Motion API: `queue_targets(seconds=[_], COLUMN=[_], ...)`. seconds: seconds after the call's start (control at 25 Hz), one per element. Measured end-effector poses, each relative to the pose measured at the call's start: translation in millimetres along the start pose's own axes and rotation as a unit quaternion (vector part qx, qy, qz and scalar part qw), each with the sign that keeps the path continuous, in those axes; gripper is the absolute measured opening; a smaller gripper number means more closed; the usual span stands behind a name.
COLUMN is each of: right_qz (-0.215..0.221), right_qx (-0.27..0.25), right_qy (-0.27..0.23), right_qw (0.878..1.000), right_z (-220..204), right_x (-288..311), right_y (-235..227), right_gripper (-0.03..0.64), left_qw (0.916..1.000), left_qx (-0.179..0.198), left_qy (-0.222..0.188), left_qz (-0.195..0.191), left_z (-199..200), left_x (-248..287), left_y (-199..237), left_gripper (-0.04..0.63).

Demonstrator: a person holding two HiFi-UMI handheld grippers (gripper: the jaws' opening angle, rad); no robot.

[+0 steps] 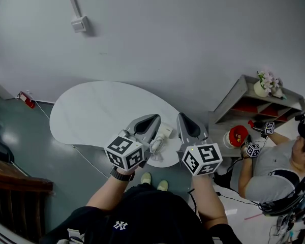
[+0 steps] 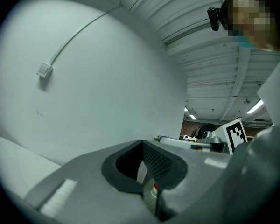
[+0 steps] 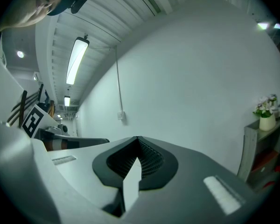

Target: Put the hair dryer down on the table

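Note:
In the head view a small white hair dryer (image 1: 164, 132) lies on the white kidney-shaped table (image 1: 91, 116) near its front edge, its white cord (image 1: 156, 146) coiled beside it. It sits between my two grippers, and neither touches it. My left gripper (image 1: 153, 120) hovers just left of it, jaws together and holding nothing. My right gripper (image 1: 182, 118) hovers just right of it, also shut and empty. In the left gripper view the left gripper (image 2: 144, 144) points up at the wall. The right gripper (image 3: 137, 140) does the same in the right gripper view.
A grey shelf (image 1: 244, 99) with a flower vase (image 1: 262, 87) stands at the right. A seated person (image 1: 282, 166) beside it holds other grippers near a red object (image 1: 238, 134). Dark wooden furniture (image 1: 12, 183) is at the left, and a socket box (image 1: 79, 24) is on the wall.

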State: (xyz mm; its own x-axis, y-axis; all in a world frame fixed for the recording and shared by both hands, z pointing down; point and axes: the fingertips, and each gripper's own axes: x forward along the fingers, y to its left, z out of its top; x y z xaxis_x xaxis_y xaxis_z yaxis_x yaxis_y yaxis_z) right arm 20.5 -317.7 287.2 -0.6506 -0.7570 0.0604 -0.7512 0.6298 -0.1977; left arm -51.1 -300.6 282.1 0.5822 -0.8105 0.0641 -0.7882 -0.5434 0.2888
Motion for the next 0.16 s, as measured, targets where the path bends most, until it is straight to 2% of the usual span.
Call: queue_targets(seconds=[0.16], right_qz=[0.001], right_qx=[-0.001], right_qy=[-0.002], right_qw=[1.000], right_z=[-2.9], right_x=[-5.1], right_y=[1.9], right_gripper=[0.023], left_qw=[1.0000], left_qx=[0.002], left_qy=[-0.001], left_qz=[0.000], left_z=[-3.2], left_x=[-3.1], left_y=[-3.3], left_gripper=[0.000])
